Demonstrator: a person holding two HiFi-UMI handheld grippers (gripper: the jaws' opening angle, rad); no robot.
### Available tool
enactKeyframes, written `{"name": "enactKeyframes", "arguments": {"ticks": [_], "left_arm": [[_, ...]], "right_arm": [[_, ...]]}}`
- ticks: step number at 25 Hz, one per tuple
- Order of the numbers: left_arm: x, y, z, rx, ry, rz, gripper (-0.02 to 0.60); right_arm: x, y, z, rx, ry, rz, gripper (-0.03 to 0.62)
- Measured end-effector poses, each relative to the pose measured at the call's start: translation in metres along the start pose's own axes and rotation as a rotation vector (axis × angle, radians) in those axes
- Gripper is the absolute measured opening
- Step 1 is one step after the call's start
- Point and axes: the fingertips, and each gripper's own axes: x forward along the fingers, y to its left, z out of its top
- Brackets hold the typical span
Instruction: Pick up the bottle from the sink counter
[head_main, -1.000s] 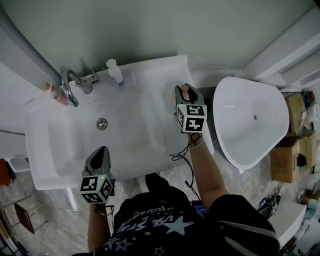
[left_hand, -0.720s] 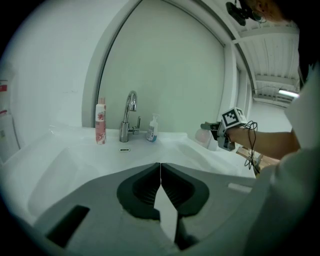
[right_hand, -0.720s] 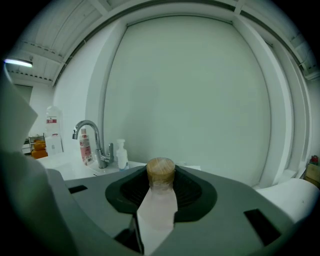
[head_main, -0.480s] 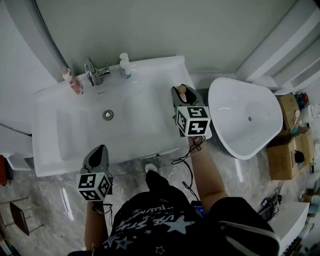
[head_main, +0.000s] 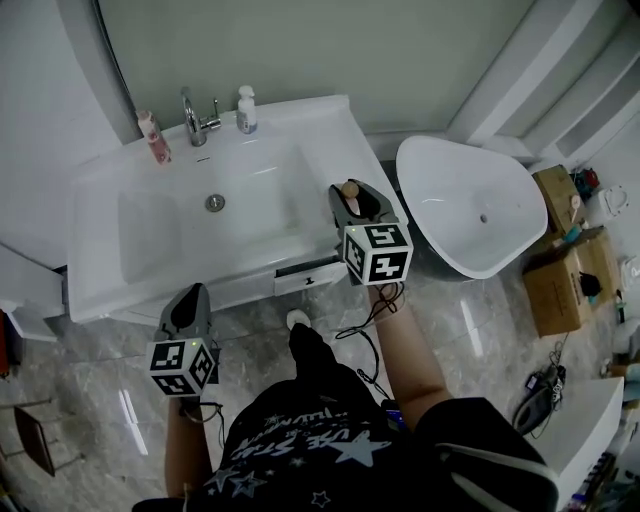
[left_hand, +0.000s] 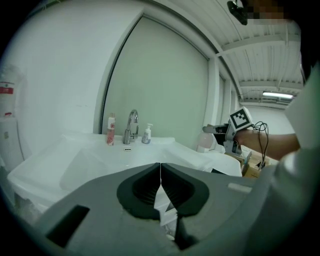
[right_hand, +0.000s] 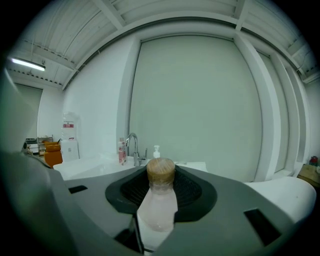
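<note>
The bottle (right_hand: 160, 202) stands upright in the right gripper (head_main: 352, 200), whose jaws clamp its body under the brown cap, I think so that it stays level. It is over the right edge of the sink counter (head_main: 100, 290) and seems lifted. The left gripper (left_hand: 160, 172) is clenched on nothing, apparently not needed. Far left stand one faucet (head_main: 190, 120), one pink bottle (head_main: 152, 137) and one pump bottle (head_main: 245, 110).

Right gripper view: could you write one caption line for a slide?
Right gripper holds a translucent, tan-capped plastic bottle; a chrome faucet stands behind.
</note>
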Motion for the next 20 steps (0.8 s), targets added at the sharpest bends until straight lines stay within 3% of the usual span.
{"name": "enactKeyframes", "arguments": {"ticks": [11, 20], "left_arm": [[-0.102, -0.026, -0.047, 0.008, 0.003, -0.025, 0.02], [-0.147, -0.049, -0.078, 0.014, 0.019, -0.057, 0.02]], "right_arm": [[-0.118, 0.068, -0.037, 0.026, 0.006, 0.035, 0.14], [-0.182, 0.089, -0.064, 0.036, 0.006, 0.014, 0.14]]}}
